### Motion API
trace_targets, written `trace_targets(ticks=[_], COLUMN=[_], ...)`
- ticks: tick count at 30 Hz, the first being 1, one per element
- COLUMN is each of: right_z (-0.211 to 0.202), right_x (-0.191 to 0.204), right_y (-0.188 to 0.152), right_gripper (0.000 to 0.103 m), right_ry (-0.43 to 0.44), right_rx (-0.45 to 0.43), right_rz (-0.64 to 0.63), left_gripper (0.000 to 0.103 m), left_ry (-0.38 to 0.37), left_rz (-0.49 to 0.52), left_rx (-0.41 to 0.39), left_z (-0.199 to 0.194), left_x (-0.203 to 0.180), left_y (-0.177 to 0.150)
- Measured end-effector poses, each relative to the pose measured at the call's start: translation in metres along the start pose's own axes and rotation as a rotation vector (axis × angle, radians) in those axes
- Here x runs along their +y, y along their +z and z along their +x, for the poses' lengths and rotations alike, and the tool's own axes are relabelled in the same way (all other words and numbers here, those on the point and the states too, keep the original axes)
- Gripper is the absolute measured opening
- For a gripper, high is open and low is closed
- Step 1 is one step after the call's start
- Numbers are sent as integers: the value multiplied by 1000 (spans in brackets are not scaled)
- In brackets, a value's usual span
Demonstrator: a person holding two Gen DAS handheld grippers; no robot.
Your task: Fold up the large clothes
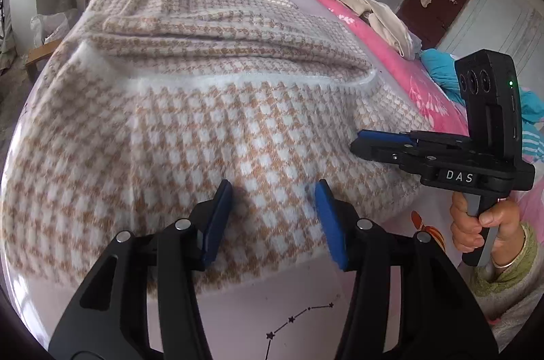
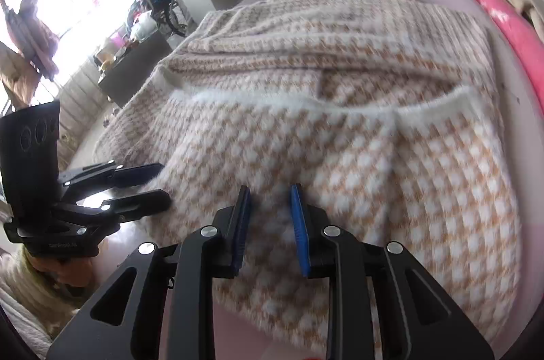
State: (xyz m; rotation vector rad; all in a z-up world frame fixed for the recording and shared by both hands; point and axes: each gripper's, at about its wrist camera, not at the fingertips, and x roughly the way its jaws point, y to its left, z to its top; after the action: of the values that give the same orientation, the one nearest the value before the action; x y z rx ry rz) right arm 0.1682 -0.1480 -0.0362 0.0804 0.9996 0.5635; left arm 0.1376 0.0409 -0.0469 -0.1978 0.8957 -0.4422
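A bedroom, and a bed (image 1: 238,309) under a pale sheet with my checked garment (image 1: 204,122) across it.

My left gripper (image 1: 273,217) hangs over the garment's near hem by the bed's near edge, fingers spread, holding nothing. My right gripper (image 2: 270,224), level and pointing across the cloth, has its fingers parted and empty too; my hand (image 1: 482,224) clasps its handle.
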Motion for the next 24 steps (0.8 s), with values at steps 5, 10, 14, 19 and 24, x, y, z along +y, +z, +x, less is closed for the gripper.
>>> trace_targets(ticks=[5,10,14,19,24], right_z=[-27,-69,-80,-85,-80], right_x=[4,-11,-36,-69,-93], right_y=[-5,-42,-71,-89,-88], right_gripper=[36,56,56,56,56], right_ry=[1,-3,-47,-141,-122], right_rx=[-29,-34,17,15,-68], right_rz=[10,57,168,316,457], left_gripper=[47,54,59,62,62], left_ry=[-31,-27,-28,-84,-142], left_rz=[-50,-140,-328,-536,-683], left_rx=[-64,-74,-57,-130,-218], left_z=[-32,-68,-73,-71,-68], left_x=[4,23,59,103,134], left_y=[-4,-31,-55,-63,-57])
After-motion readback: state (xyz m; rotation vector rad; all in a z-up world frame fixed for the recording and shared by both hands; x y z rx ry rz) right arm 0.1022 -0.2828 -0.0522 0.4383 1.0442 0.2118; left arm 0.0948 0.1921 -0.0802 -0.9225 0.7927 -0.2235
